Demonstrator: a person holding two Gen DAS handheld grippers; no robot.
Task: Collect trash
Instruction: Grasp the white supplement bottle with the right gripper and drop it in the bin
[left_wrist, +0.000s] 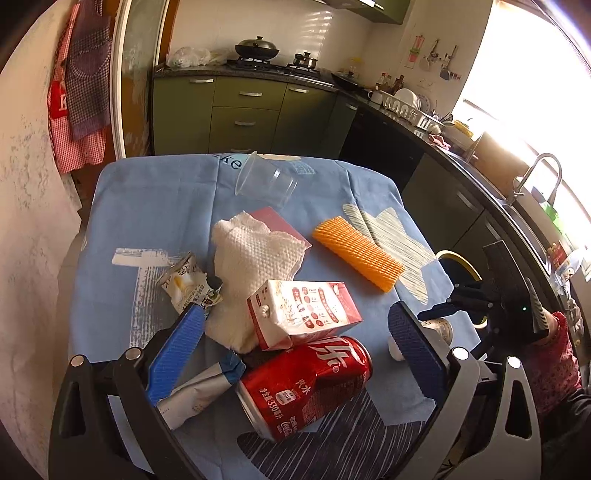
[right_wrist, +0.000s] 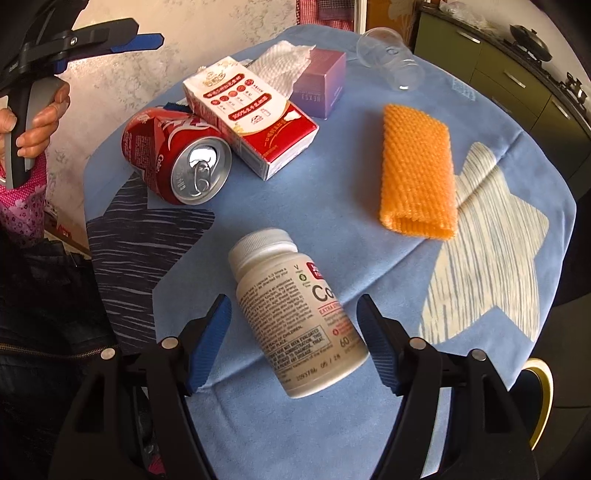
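Note:
On the blue tablecloth (right_wrist: 332, 229) a white pill bottle (right_wrist: 295, 314) lies on its side between the fingers of my right gripper (right_wrist: 293, 301), which is open, its pads clear of the bottle. My left gripper (left_wrist: 295, 314) is open wide above a red cola can (left_wrist: 306, 384) and a red-and-white carton (left_wrist: 306, 310). Beside the left finger lie a crumpled wrapper (left_wrist: 188, 284) and a silver-blue packet (left_wrist: 199, 395). A white paper towel (left_wrist: 255, 266), an orange foam net (left_wrist: 358, 254) and a tipped clear cup (left_wrist: 266, 181) lie farther off.
A pink box (left_wrist: 280, 225) sits under the paper towel. A yellow-rimmed bin (right_wrist: 539, 398) stands below the table's right edge. Green kitchen cabinets (left_wrist: 240, 110), a stove and a sink counter run behind. A hand (right_wrist: 37, 122) holds the left gripper (right_wrist: 140, 35) at the left.

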